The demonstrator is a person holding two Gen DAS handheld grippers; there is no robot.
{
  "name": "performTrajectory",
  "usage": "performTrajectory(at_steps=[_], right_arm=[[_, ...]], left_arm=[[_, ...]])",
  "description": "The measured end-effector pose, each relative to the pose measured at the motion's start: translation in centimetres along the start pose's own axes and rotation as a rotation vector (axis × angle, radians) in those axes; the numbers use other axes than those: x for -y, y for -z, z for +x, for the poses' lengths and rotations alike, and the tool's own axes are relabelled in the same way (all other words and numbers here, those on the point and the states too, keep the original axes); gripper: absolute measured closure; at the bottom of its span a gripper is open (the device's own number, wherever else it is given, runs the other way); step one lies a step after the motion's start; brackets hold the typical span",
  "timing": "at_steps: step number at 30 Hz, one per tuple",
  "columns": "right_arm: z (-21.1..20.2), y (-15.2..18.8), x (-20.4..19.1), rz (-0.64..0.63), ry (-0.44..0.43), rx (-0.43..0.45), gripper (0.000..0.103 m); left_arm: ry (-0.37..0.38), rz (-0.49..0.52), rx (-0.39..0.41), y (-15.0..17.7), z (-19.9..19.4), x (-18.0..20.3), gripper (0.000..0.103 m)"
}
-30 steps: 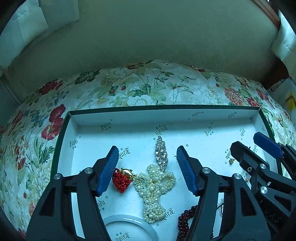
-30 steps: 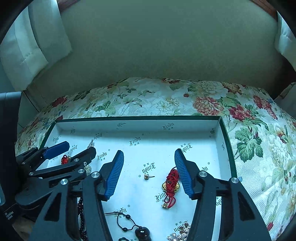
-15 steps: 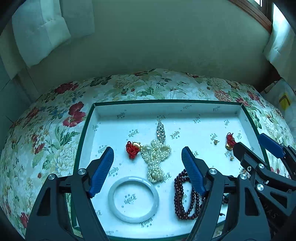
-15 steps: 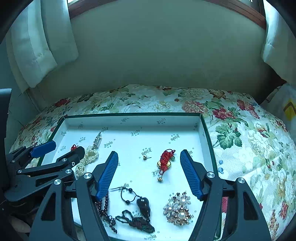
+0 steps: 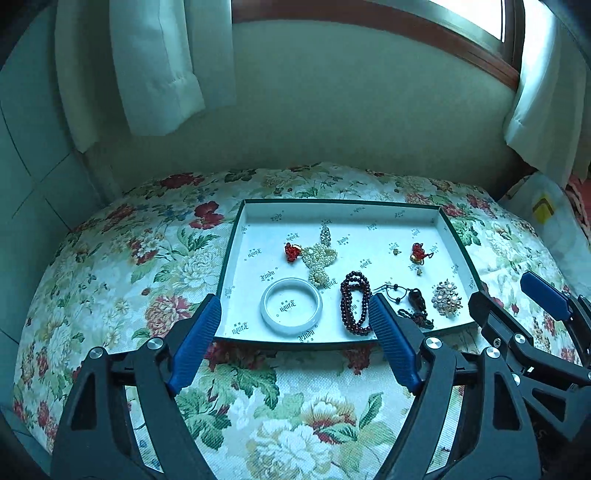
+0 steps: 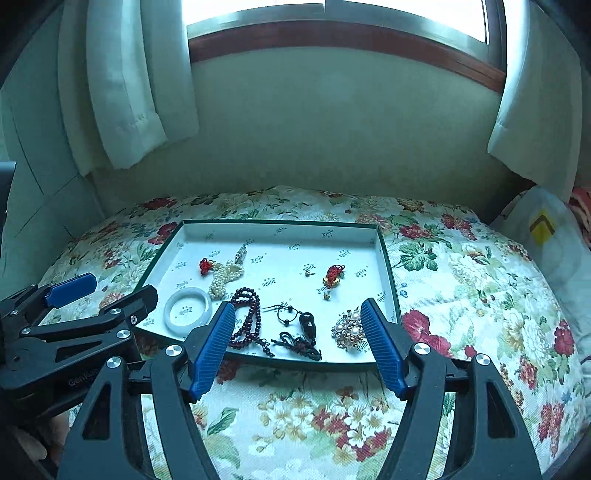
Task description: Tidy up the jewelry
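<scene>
Daylight is admitted through a window (image 6: 332, 14) at the top, where the glass is blown out to white. The scene below is rendered dim with a blue-green cast and soft shadows. Straight lines are bowed by fisheye distortion, and the corners are darkened.

Left gripper (image 5: 293, 334): jaws opening, gripping nothing, tilting downward.
Right gripper (image 6: 297, 341): jaws opening, nothing between them, angling down.

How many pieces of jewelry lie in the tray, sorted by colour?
Red knotted charms: 2
White (pearl cluster, bangle): 2
Dark (bead strand, corded pendant): 2
Gold (brooch, small stud): 2
Total: 8
</scene>
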State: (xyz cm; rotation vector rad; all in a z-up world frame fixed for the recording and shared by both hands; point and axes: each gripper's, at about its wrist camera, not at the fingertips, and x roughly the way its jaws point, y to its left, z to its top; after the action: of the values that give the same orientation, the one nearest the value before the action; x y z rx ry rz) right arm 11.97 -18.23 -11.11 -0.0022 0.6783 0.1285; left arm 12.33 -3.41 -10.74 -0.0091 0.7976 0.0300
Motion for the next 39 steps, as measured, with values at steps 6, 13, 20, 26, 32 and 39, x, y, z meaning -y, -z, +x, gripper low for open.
performTrajectory(at_steps=[6, 13, 20, 26, 32, 39], right_arm=[[-5.5, -0.1, -0.6, -0.008, 0.005, 0.079, 0.03], [-10.5, 0.2, -1.6, -0.034, 0.01, 0.157, 0.029], [-13.0, 0.8, -2.1, -0.042, 0.012, 0.195, 0.029], [-14.0, 1.1, -2.3, -0.044, 0.013, 0.207, 0.029], [-14.5, 1.2, -2.5, -0.045, 0.009, 0.216, 0.029], [-14.6, 1.2, -2.6, -0.047, 0.01, 0.219, 0.029]], left_arm=[[0.005, -0.015, 0.062, 0.3, -5.3, -0.6, 0.018], [0.006, -0.026, 0.123, 0.9, -10.0, -0.9, 0.016], [0.004, -0.024, 0.149, 1.7, -12.4, -1.3, 0.016], [0.006, -0.029, 0.162, 2.1, -13.5, -1.5, 0.016], [0.004, -0.03, 0.173, 2.4, -14.1, -1.7, 0.016], [0.002, -0.032, 0.179, 2.5, -14.5, -1.7, 0.016]])
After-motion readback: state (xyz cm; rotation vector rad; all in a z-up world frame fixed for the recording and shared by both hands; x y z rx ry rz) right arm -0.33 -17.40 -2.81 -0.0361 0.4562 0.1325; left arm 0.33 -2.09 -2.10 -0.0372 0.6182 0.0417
